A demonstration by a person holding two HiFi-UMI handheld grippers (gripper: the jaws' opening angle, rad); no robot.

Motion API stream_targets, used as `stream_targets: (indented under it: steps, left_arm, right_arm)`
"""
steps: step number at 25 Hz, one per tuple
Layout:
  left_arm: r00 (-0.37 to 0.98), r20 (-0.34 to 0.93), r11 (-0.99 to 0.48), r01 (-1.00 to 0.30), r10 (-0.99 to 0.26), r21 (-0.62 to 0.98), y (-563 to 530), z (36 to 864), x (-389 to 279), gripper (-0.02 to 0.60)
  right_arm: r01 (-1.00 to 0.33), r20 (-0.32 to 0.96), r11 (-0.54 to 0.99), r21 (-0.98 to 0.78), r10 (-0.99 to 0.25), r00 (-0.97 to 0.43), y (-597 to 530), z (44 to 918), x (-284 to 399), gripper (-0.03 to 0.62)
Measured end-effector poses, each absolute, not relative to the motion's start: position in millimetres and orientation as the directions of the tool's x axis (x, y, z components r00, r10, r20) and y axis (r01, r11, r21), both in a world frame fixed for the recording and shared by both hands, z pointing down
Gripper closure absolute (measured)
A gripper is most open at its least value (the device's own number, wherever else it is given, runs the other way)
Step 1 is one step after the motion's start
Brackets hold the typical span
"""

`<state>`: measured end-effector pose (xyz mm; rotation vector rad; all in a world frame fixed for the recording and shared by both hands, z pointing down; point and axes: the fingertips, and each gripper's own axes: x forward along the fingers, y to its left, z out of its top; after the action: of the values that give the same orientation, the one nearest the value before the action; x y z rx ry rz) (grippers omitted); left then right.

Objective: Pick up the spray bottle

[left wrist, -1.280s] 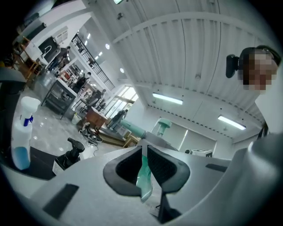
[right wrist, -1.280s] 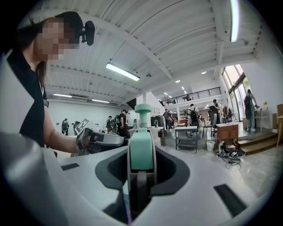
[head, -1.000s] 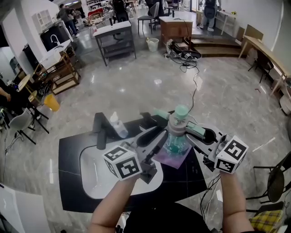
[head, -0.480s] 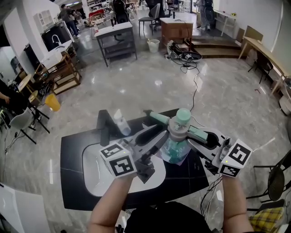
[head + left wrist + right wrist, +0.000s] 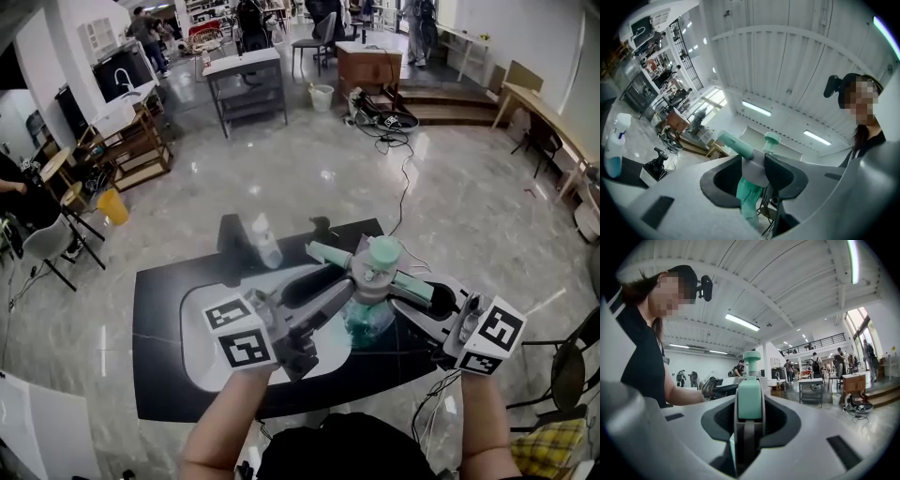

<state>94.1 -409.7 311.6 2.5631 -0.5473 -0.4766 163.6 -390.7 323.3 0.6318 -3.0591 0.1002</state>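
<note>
The spray bottle [image 5: 367, 317], clear green with a mint pump head, hangs above the black table [image 5: 159, 309] between my two grippers. My right gripper [image 5: 401, 292] comes in from the right and is shut on the bottle's head; in the right gripper view the mint head [image 5: 749, 397] is clamped between the pads. My left gripper [image 5: 339, 291] reaches in from the left. In the left gripper view its jaws stand wide on either side of the bottle's grey collar [image 5: 753, 169], and the green body [image 5: 748, 199] hangs below.
A white bottle of blue liquid [image 5: 265, 242] stands at the table's far side, beside a black stand [image 5: 229, 234]. A white basin [image 5: 202, 333] is set into the tabletop under my left gripper. Beyond lie a shiny floor, floor cables [image 5: 398, 122], work tables and people.
Both grippers and the bottle have risen and drifted together. The purple cloth that lay under the bottle no longer shows beneath it.
</note>
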Motion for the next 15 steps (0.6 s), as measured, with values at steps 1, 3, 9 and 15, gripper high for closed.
stream_targets:
  steps: [1, 3, 9, 15]
  left_arm:
    - [0.857, -0.236, -0.806, -0.289, -0.458, 0.517, -405, 312, 91, 0.454]
    - [0.850, -0.244, -0.799, -0.286, -0.466, 0.529, -394, 313, 82, 0.454]
    - [0.838, -0.267, -0.796, -0.280, -0.475, 0.537, -352, 304, 54, 0.454]
    - [0.817, -0.286, -0.794, -0.301, -0.500, 0.528, -312, 302, 30, 0.454]
  right_arm:
    - [-0.395, 0.031, 0.916, -0.067, -0.394, -0.918, -386, 323, 160, 0.496]
    - [-0.392, 0.038, 0.917, -0.078, -0.390, -0.920, -376, 324, 152, 0.496]
    - [-0.357, 0.031, 0.927, -0.117, -0.356, -0.934, -334, 315, 124, 0.496]
    - [-0.326, 0.019, 0.936, -0.133, -0.327, -0.945, -296, 314, 100, 0.494]
